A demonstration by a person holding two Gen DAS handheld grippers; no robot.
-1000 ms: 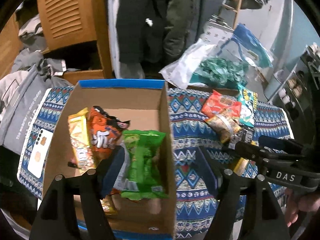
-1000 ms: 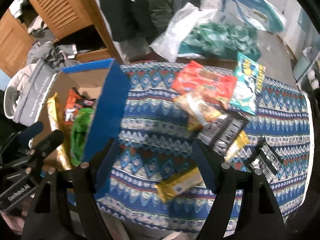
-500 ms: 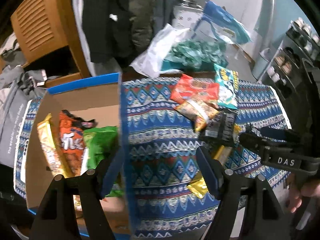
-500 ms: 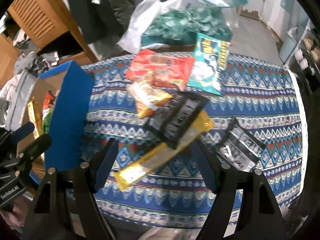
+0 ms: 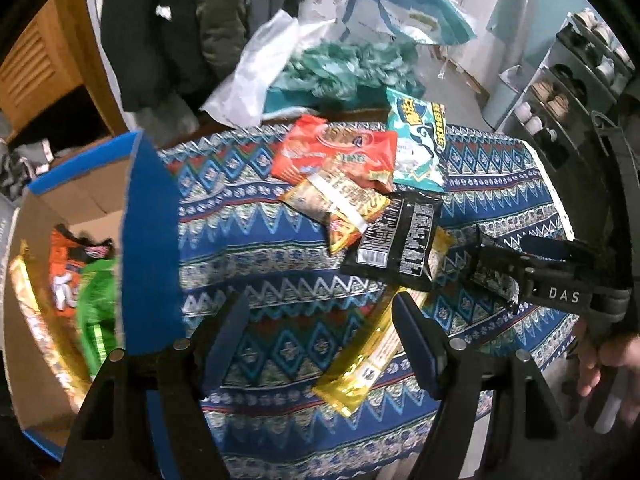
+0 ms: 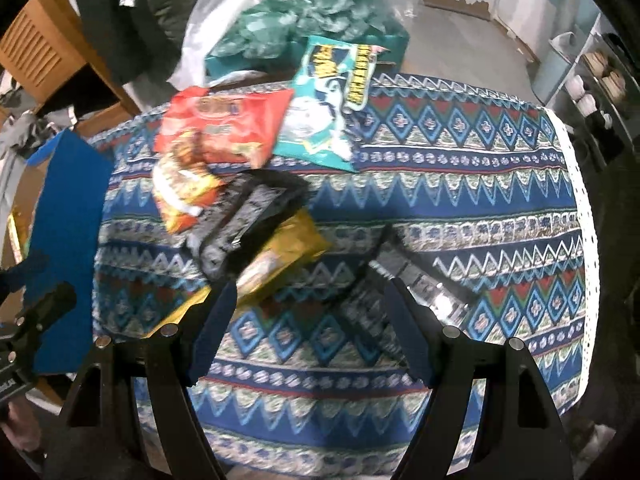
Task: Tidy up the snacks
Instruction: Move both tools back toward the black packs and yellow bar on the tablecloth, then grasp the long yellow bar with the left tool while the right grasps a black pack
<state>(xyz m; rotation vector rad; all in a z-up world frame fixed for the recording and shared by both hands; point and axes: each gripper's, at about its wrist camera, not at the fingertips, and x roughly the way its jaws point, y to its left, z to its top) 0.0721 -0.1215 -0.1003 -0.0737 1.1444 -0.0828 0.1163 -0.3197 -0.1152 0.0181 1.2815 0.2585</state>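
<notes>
Snack packets lie heaped on a patterned blue cloth (image 5: 260, 240): a red bag (image 5: 332, 152), a teal bag (image 5: 416, 140), an orange-yellow packet (image 5: 336, 204), a black packet (image 5: 400, 236) and a long yellow packet (image 5: 368, 352). My left gripper (image 5: 320, 340) hangs open over the cloth, its right finger above the long yellow packet. At the left, a blue-edged cardboard box (image 5: 148, 240) holds an orange bag (image 5: 68, 272) and a green bag (image 5: 96, 312). My right gripper (image 6: 310, 324) is open above a small black-and-silver packet (image 6: 416, 292), nothing between its fingers.
Beyond the table's far edge sit a white plastic bag (image 5: 260, 76) and crumpled teal wrapping (image 5: 344, 68). Dark coats (image 5: 176, 20) hang behind. A shoe rack (image 5: 580, 80) stands at the right. The cloth's white edge (image 6: 580, 208) marks the table's right side.
Both grippers have swung right, away from the box and toward the heap of packets, and come lower. The box has slid to the left edge of both views. Neither gripper has changed its opening.
</notes>
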